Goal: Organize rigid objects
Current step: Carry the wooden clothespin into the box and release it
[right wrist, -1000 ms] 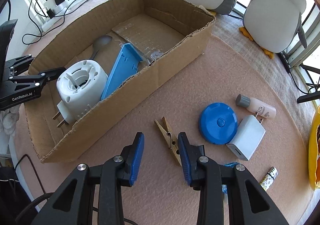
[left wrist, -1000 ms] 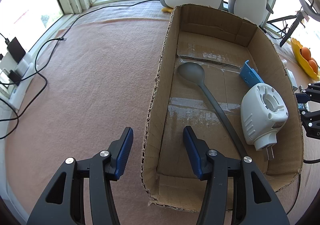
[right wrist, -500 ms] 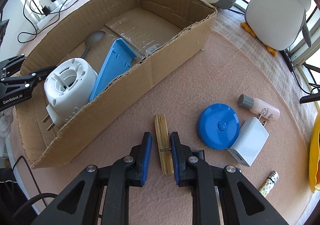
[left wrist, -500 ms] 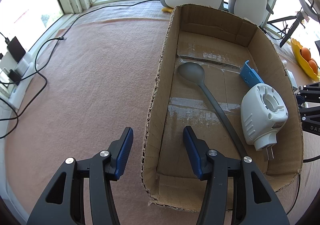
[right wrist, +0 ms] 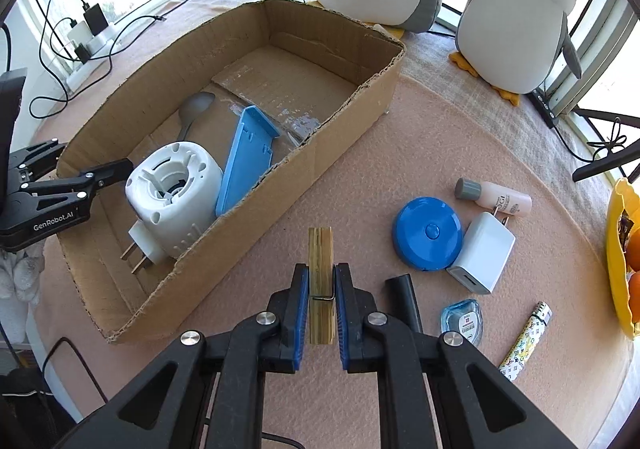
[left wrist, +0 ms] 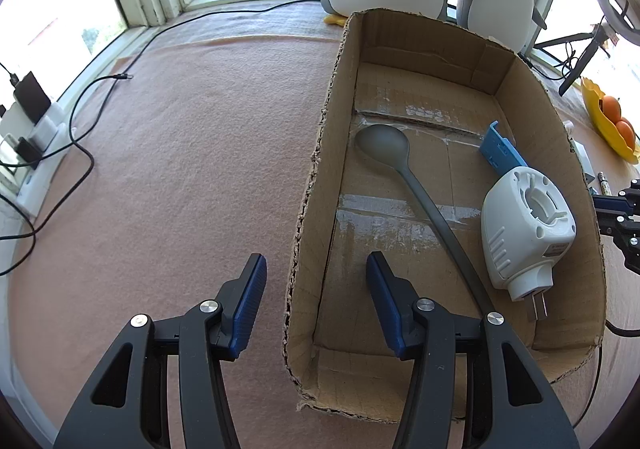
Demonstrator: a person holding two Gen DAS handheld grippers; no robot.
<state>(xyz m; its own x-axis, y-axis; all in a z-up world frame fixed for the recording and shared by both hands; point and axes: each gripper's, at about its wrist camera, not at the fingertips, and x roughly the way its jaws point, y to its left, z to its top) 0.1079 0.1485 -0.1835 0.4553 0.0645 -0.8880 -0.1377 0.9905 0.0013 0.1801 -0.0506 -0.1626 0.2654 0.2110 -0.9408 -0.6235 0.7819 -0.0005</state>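
Note:
A wooden clothespin (right wrist: 320,249) stands lengthwise between the blue pads of my right gripper (right wrist: 321,289). The jaws are closing tight on it and both pads press its sides, just above the pink mat. The cardboard box (right wrist: 348,121) lies to the left and holds a white plug-in device (right wrist: 172,193), a blue plastic piece (right wrist: 244,161) and a grey spoon (right wrist: 196,107). My left gripper (left wrist: 316,289) is open and straddles the box's left wall (left wrist: 320,153) without touching it. The spoon (left wrist: 384,145) and the white device (left wrist: 524,221) lie beyond it.
On the mat to the right lie a blue round case (right wrist: 428,233), a white charger (right wrist: 482,257), a small bottle (right wrist: 496,199), a patterned lighter (right wrist: 524,341), a small clear blue piece (right wrist: 462,315) and a black tube (right wrist: 404,297). Two plush penguins (right wrist: 516,17) stand behind. Cables (left wrist: 80,145) run at the left.
My right gripper has closed on the clothespin, which has turned into line with the fingers, and has risen slightly with it. The left gripper has not moved.

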